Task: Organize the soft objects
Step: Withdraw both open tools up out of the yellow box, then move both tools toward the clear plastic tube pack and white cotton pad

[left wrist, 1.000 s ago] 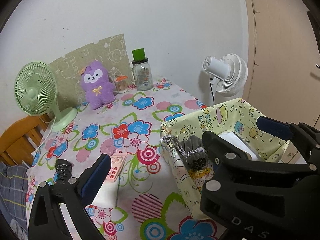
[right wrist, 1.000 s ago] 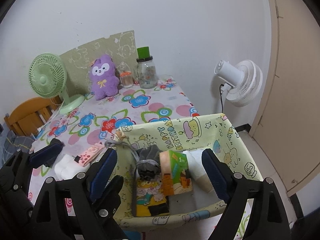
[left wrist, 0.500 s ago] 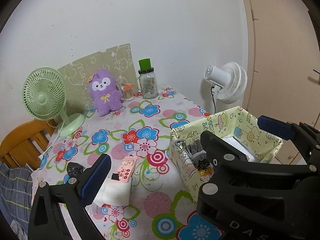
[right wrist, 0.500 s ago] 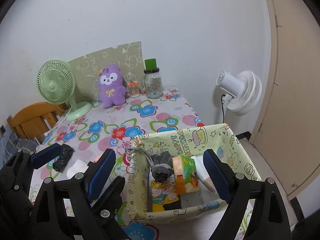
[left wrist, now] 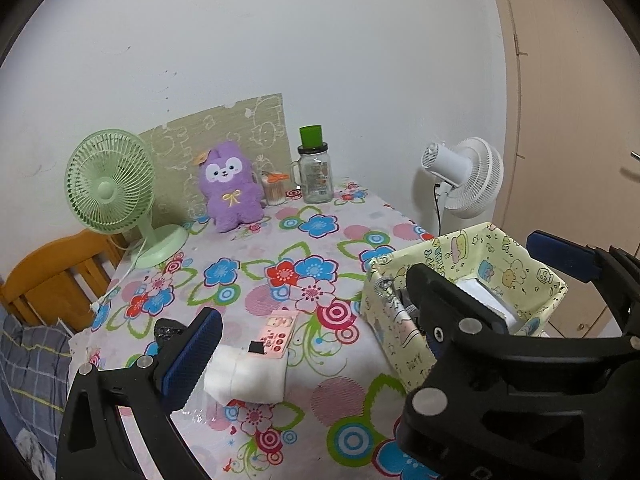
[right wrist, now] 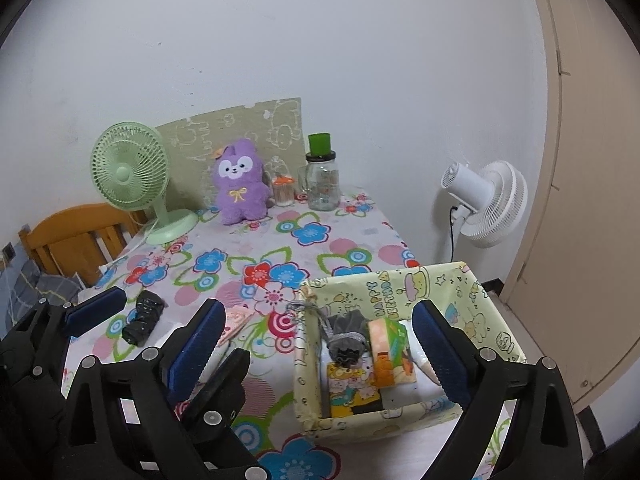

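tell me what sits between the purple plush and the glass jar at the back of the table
A small clear container with an orange top stands between the purple plush and the glass jar; both views show it.

"HAPPY BIRTHDAY" in green letters runs along the inner far wall of the pale yellow cartoon-printed fabric box at the near right of the surface. The print on the clear glass jar at the far end is too small to read.
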Demonstrator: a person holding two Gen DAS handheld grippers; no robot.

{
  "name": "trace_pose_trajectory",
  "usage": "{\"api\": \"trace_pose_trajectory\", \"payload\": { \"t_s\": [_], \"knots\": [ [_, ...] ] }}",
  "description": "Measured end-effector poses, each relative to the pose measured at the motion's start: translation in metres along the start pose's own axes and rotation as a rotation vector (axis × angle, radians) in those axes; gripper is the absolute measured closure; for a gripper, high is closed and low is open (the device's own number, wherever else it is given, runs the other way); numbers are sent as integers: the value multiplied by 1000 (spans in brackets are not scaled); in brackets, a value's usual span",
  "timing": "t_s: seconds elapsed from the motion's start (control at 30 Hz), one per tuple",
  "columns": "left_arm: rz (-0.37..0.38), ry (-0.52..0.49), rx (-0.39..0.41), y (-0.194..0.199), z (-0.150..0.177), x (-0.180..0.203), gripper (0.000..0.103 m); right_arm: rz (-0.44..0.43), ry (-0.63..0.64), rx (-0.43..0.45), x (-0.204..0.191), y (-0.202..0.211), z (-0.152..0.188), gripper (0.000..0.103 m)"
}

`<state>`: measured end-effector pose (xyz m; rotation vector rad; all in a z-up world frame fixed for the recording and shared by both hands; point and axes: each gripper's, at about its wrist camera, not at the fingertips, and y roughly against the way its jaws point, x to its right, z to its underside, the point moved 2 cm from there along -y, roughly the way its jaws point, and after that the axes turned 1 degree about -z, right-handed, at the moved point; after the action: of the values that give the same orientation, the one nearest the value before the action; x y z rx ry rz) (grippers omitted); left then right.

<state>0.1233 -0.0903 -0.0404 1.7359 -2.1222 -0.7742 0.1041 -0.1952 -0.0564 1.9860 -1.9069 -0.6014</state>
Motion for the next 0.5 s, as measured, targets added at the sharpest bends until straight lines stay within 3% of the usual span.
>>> {"api": "trace_pose_trajectory", "payload": {
  "t_s": [0.5],
  "knots": [
    [-16, 53, 14, 14, 10, -32, 0, -30, 25, 14, -31, 6, 1, 2]
  ]
}}
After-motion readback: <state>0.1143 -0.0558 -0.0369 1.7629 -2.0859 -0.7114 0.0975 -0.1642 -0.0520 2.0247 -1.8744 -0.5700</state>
